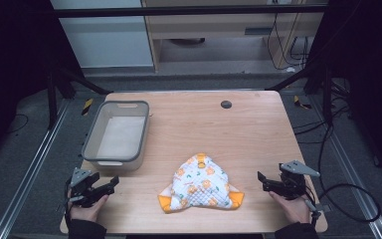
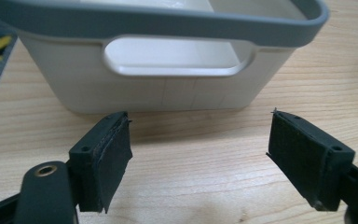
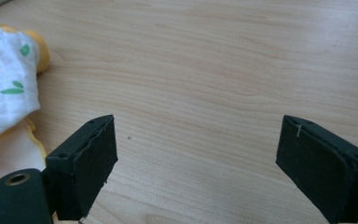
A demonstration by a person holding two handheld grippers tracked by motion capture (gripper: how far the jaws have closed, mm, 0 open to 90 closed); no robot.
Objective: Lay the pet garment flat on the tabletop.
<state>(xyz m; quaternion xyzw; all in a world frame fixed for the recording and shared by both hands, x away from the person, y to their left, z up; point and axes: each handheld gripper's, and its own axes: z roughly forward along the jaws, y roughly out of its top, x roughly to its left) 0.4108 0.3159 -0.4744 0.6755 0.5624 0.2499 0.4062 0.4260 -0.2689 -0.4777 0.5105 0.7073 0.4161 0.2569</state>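
Note:
A crumpled white cloth (image 1: 201,186) with orange and green prints and yellow-orange trim lies near the front middle of the wooden table (image 1: 243,127); its edge (image 3: 7,79) appears at the left of the right gripper view. A grey-rimmed white bin (image 1: 117,134) stands at the table's left, close in front of my left gripper (image 2: 198,156). That left gripper (image 1: 113,183) rests at the front left corner, jaws wide apart with nothing between them. At the front right, my right gripper (image 1: 262,180) is open too, a short way right of the cloth, over bare wood (image 3: 196,154).
A small dark round cap (image 1: 226,104) sits in the tabletop near the far edge. Metal frame rails (image 1: 30,169) and cables (image 1: 348,199) run along the floor on both sides. The bin has a cut-out handle (image 2: 177,56) facing the left gripper.

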